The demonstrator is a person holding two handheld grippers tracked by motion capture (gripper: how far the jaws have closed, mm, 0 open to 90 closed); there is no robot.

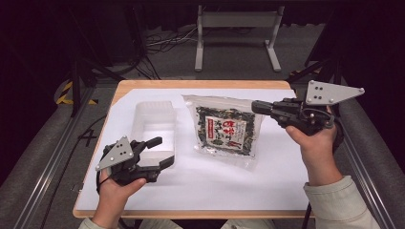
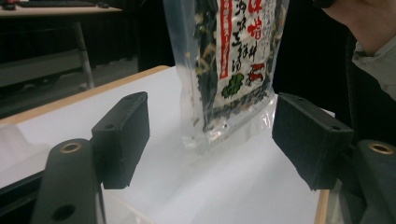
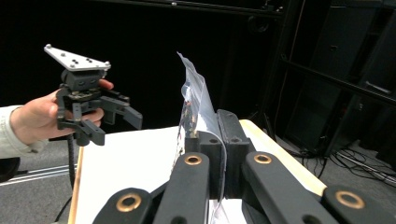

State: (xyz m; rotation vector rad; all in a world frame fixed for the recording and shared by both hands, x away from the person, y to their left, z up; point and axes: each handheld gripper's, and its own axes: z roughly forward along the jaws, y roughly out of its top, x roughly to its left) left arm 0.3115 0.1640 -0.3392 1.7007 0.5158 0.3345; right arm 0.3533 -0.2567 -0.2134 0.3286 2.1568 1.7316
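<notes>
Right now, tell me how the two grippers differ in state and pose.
The left gripper is open and holds nothing; the right gripper is shut on the seaweed bag. The left sits low beside the plastic tray; the right is raised, lifting the bag's edge. Both are black and hand-held.

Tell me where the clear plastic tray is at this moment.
In the high view the clear plastic tray rests on the white sheet, left of the printed snack bag, just beyond the left hand-held gripper.

Clear seaweed packet [image 1: 226, 130], edge lifted
</notes>
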